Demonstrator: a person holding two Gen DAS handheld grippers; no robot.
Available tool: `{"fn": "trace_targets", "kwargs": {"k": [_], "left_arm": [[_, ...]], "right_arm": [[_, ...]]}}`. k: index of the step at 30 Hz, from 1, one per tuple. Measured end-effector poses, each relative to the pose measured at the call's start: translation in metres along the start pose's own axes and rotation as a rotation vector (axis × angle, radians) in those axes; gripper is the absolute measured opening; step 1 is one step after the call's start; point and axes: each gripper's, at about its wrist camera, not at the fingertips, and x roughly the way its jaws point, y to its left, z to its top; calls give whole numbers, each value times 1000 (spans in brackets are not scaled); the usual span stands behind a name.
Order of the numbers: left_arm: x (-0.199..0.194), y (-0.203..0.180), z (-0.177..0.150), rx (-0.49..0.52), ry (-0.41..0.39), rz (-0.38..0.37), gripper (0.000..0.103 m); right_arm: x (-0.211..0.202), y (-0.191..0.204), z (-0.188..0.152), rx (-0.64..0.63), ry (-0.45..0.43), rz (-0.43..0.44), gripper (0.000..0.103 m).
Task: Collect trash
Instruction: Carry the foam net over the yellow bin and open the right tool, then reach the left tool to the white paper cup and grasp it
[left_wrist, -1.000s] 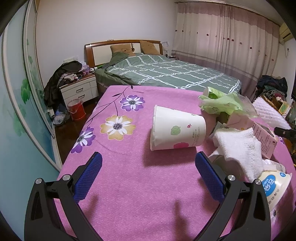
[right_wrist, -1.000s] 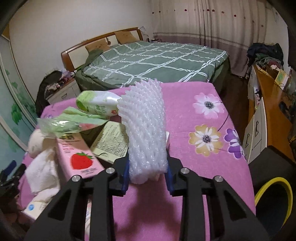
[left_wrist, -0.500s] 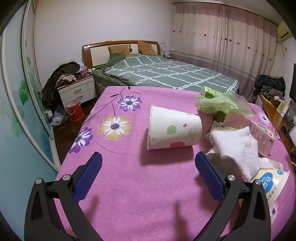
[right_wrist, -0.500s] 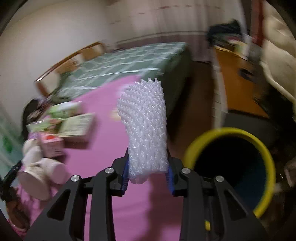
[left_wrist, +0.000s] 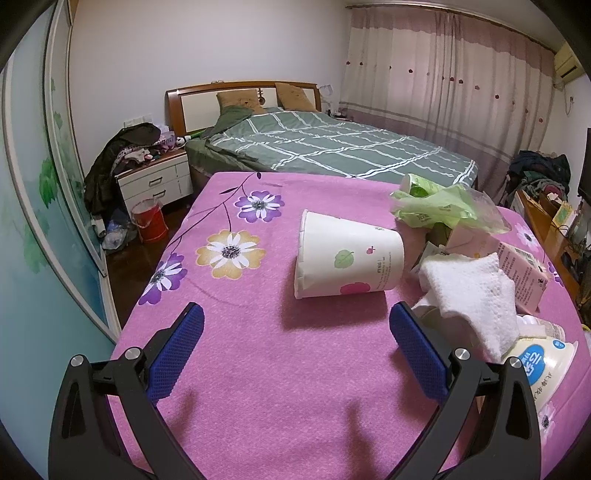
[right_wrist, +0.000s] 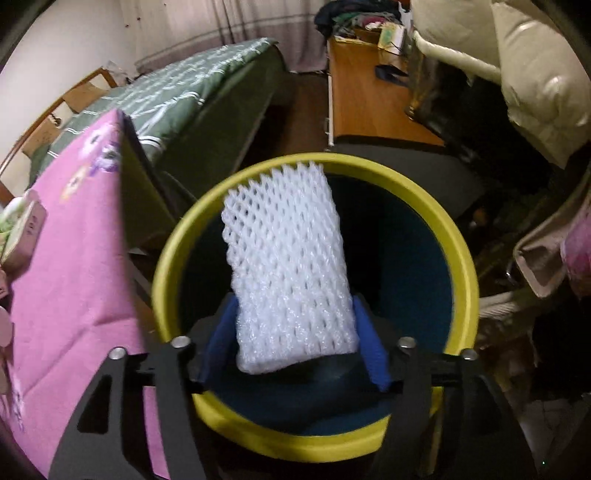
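Over the yellow-rimmed bin (right_wrist: 458, 236), beside the pink-covered table (right_wrist: 74, 280), hung the right gripper (right_wrist: 295, 328), jaws opening, blue pads (right_wrist: 371, 350) drawing off the white foam net sleeve (right_wrist: 288, 266) that stood between them, its lower end apparently slack in the gap, its upper end reaching toward the bin's far rim. Judged very light, soft and springy: squashed easily, sprang back once freed, likely to catch on the pads instead of dropping cleanly, and prone to drift rather than fall straight; best taken across its short width near one end, as here, since the mesh gave plenty of bite and nothing to break. On the table well away from the bin, seen from the left wrist, waited the left gripper (left_wrist: 295, 354), jaws spread wide and holding nothing, just short of a paper cup (left_wrist: 347, 266) lying on its side. Beyond the cup, nearer the bin's side of the table, lay a crumpled white tissue (left_wrist: 476, 295), a green plastic wrapper (left_wrist: 439, 212), a pink carton (left_wrist: 521, 273) and a yoghurt tub (left_wrist: 539, 365). Cup looked light, thin-walled, easily crushed; a gentle grip across its body seemed right.
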Motion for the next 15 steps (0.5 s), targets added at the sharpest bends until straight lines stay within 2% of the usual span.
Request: {"fn": "trace_targets", "kwargs": {"k": [3,6,8,11,15], "left_arm": [[0,-1,0,7,-6,2,99],[-1,-2,0,10,-8,3,99],[0,-2,0,9,-7,3,99],[0,-2,0,7,-2,4,99],[1,-2,0,10,-1,-1,99]], "right_arm": [[-11,-5,3,26,-29,-31,69],[-34,-3,7,34,-111,-38,69],[-54,14,12,31,-176,29,72],[-77,71,18,-62,-266,154,77],[-78,141,23,-178,-310,252,78]]}}
